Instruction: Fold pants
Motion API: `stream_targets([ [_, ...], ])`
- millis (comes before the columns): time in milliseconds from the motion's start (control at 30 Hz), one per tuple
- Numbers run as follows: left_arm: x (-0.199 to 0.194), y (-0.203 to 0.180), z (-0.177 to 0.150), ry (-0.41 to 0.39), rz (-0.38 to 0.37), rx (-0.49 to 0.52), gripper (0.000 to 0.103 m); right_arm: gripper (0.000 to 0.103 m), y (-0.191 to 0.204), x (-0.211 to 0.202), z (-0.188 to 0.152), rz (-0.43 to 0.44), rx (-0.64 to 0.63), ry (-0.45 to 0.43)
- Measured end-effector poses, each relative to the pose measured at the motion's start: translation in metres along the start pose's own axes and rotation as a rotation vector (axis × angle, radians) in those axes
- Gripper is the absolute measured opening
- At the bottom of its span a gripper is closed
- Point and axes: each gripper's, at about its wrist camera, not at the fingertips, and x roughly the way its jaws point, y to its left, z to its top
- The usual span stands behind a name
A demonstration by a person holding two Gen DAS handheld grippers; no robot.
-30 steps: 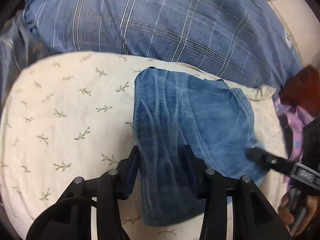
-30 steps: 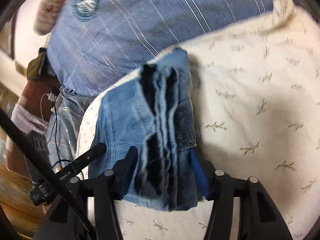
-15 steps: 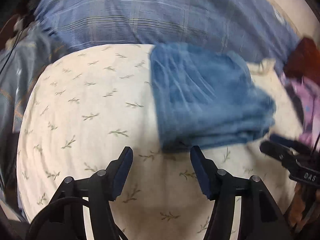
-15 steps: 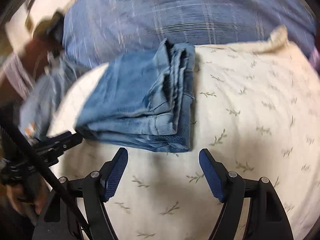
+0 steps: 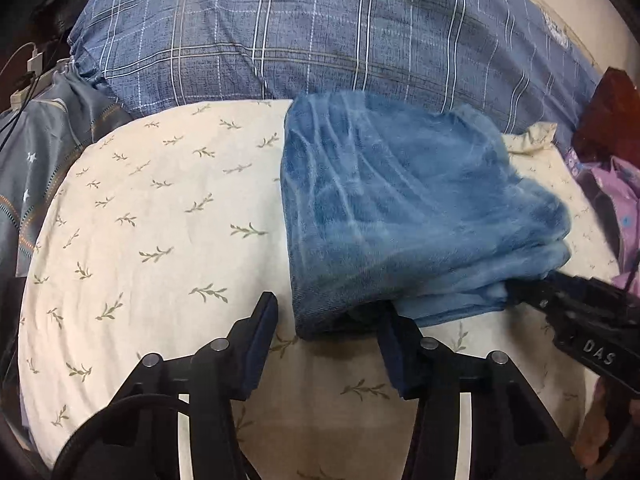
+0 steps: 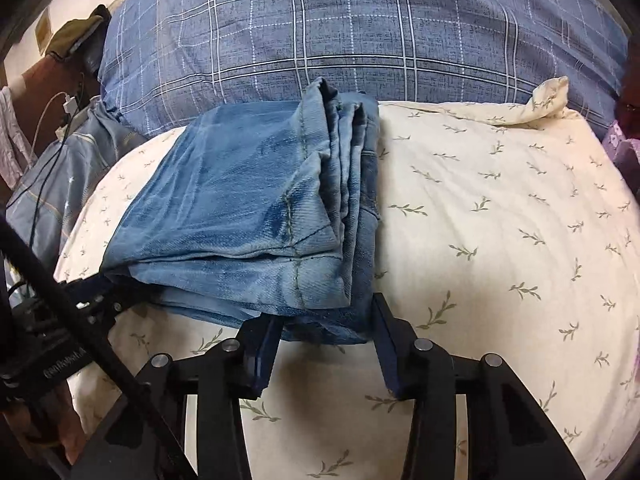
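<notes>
Both grippers, clamped on the folded blue denim pants [image 6: 256,216] a second ago, let go, backed off, and their jaws have just been narrowing again. Now the pants lie on the cream leaf-print pillow [image 6: 500,208], their near corners between each tool's parted jaws. The left gripper [image 5: 326,334] and right gripper [image 6: 324,334] look placed to square the bundle or retake it; neither grips.

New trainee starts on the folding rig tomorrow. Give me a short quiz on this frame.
1. True or false: the jeans lie folded on the cream leaf-print cover.
2. What lies behind the jeans? A) blue plaid bedding B) a wooden chair C) a laundry basket
3. What sits between the fingertips of the left tongs?

Key:
1. True.
2. A.
3. The near corner of the jeans. The jaws have just been closing, and one pad is not on the cloth yet.
</notes>
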Motion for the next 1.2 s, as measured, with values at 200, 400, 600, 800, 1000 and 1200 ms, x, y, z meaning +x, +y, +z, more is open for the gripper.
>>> stream_targets([
  [200, 0.004, -0.008, 0.002, -0.005, 0.024, 0.038, 0.026, 0.029, -0.004, -0.002, -0.001, -0.012, 0.017, 0.002],
  [400, -0.002, -0.006, 0.006, -0.006, 0.036, 0.032, 0.017, 0.019, -0.005, -0.007, 0.002, -0.021, 0.040, 0.009],
  [600, 0.000, -0.013, 0.007, 0.004, 0.073, 0.055, 0.017, 0.011, -0.008, -0.007, 0.002, -0.039, 0.060, 0.034],
  [800, 0.001, -0.017, 0.006, 0.014, 0.085, 0.063, 0.018, 0.010, -0.012, -0.005, 0.003, -0.035, 0.091, 0.064],
  [1000, 0.001, -0.010, 0.010, 0.038, 0.059, 0.027, 0.019, 0.008, -0.017, -0.008, 0.004, -0.017, 0.121, 0.084],
  [1200, 0.002, -0.008, 0.013, 0.055, 0.061, 0.019, 0.023, 0.011, -0.024, -0.006, 0.004, 0.011, 0.154, 0.085],
])
